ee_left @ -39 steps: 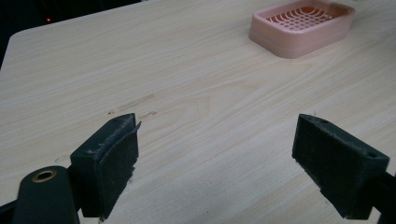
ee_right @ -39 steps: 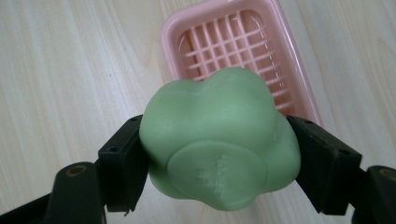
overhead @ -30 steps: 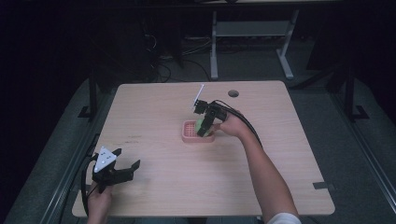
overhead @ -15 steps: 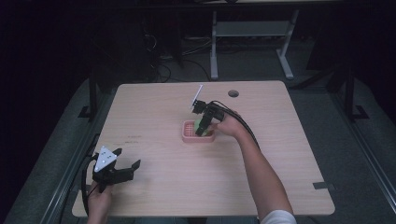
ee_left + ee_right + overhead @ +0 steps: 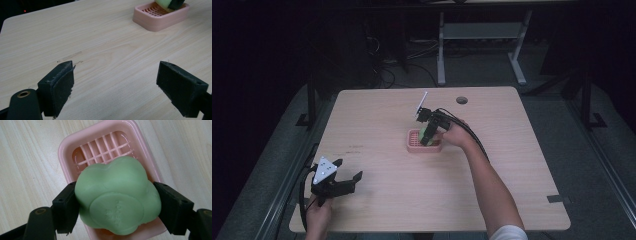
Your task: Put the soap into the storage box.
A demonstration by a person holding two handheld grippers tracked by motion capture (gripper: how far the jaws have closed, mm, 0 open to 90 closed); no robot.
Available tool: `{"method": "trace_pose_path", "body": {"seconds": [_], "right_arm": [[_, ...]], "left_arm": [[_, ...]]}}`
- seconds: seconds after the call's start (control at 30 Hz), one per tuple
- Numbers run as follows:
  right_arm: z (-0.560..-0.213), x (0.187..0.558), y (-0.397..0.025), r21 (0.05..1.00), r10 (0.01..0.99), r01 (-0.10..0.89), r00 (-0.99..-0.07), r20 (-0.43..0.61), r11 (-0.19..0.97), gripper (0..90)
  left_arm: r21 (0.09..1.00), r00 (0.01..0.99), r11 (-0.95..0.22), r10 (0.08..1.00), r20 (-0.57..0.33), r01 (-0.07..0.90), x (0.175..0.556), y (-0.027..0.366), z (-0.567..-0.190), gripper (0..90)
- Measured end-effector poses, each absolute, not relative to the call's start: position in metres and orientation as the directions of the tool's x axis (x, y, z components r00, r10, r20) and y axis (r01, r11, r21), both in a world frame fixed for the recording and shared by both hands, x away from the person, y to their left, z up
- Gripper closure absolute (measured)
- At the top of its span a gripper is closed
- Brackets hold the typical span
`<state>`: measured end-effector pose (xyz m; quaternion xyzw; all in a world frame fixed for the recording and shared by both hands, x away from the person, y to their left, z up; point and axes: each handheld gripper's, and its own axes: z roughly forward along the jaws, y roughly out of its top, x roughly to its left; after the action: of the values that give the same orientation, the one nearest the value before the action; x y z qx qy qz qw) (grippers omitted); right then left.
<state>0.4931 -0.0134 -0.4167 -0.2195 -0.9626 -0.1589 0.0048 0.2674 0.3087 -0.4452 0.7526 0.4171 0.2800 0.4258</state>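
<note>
Over the pink dish point(image 5: 75, 147), right gripper point(image 5: 117, 205) jaws stay clenched on green soap point(image 5: 117, 195), left gripper point(image 5: 122, 85) unmoved, released

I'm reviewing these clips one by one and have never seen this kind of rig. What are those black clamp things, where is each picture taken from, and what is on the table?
There is no robot here: a person holds a two-jaw gripper in each hand. The high view looks down on the wooden table. The other two pictures come from cameras riding on the grippers, looking along their black jaws. The left gripper is open and empty near the table's near left corner. The right gripper is shut on a green flower-shaped soap, holding it over a pink slatted soap dish in the middle of the table. Whether the soap touches the dish cannot be told.
</note>
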Motion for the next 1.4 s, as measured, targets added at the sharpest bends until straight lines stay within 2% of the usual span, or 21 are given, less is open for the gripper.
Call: {"method": "trace_pose_path", "body": {"seconds": [1.4], "right_arm": [[-0.4169, 0.4914, -0.0124, 0.333, 0.451, 0.444, -0.890, 0.061, 0.832, 24.9]], "left_arm": [[0.878, 0.491, -0.284, 0.869, 0.065, 0.386, 0.2669, 0.3098, -0.4447, 14.2]]}}
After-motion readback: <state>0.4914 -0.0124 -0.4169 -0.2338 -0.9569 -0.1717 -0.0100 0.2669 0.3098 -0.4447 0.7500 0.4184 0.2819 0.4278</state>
